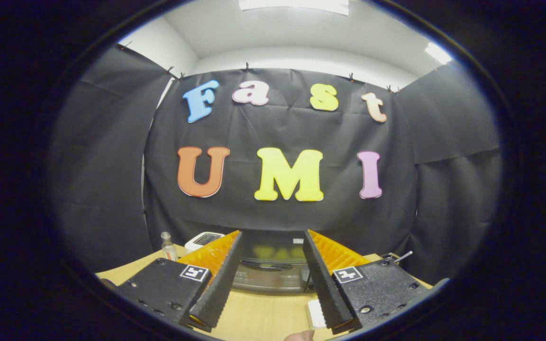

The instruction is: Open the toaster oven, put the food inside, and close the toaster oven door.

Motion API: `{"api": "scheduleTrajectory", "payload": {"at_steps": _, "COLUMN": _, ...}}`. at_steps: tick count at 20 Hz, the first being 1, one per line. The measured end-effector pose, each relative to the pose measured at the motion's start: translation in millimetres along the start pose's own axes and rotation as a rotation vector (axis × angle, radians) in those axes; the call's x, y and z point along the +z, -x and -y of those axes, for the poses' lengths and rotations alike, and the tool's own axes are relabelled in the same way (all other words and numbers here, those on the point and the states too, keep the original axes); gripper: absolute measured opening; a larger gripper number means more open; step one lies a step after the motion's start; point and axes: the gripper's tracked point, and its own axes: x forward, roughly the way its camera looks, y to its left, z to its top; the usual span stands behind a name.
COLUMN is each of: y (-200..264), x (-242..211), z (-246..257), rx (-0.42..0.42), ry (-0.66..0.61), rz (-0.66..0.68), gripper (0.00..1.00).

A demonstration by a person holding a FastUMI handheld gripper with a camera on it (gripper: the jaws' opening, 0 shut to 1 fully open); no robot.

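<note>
Black ribbed gripper [273,279] fingers spread, empty, glass-fronted toaster oven [270,270] beyond, closed

Black cloth walls [88,180] enclose the booth; a white ceiling [292,33] with bright light panels [436,53] overhead; pale wooden counter [263,317] below.

Small clear bottle [168,247] on light wooden table [259,317], white device [203,239] just beside it, black cloth wall [102,189] behind

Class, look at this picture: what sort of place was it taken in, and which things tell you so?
Probably an indoor recording booth: black cloth wall, a wooden table bearing a toaster oven with its door shut, seen between the open gripper fingers, a small bottle beside it.
</note>
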Motion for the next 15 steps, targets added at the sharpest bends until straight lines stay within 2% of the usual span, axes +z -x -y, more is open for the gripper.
{"api": "scheduleTrajectory", "payload": {"at_steps": 9, "y": 108, "x": 50, "z": 8, "rx": 0.055, "ry": -0.070, "rz": 0.125, "gripper": 0.81}}
{"api": "scheduleTrajectory", "payload": {"at_steps": 15, "y": 134, "x": 51, "z": 39, "rx": -0.014, "ry": -0.102, "rz": 0.163, "gripper": 0.81}}
